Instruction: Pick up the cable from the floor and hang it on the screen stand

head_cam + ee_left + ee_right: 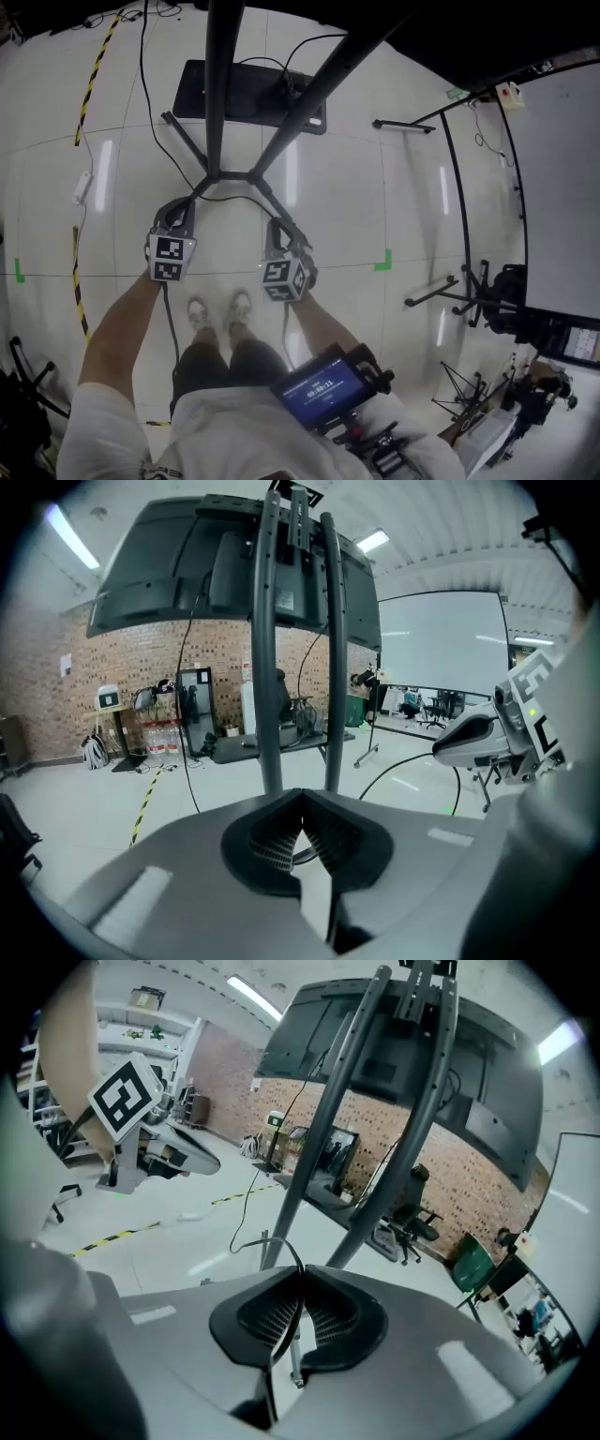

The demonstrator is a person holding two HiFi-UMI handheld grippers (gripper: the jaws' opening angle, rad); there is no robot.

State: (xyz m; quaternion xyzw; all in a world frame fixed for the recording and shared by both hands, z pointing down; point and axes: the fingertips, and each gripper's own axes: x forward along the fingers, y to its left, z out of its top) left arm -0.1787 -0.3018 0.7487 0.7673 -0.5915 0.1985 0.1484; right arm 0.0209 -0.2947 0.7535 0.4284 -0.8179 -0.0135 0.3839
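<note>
While both tongs stay out of nothing and pinch it tight, the cable (225,198) hangs off the floor between my left gripper (183,208) and right gripper (278,225), before the screen stand (217,103); pickup looks done; hanging it remains.

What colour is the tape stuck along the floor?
The tape is striped yellow and black; head view shows it best.
</note>
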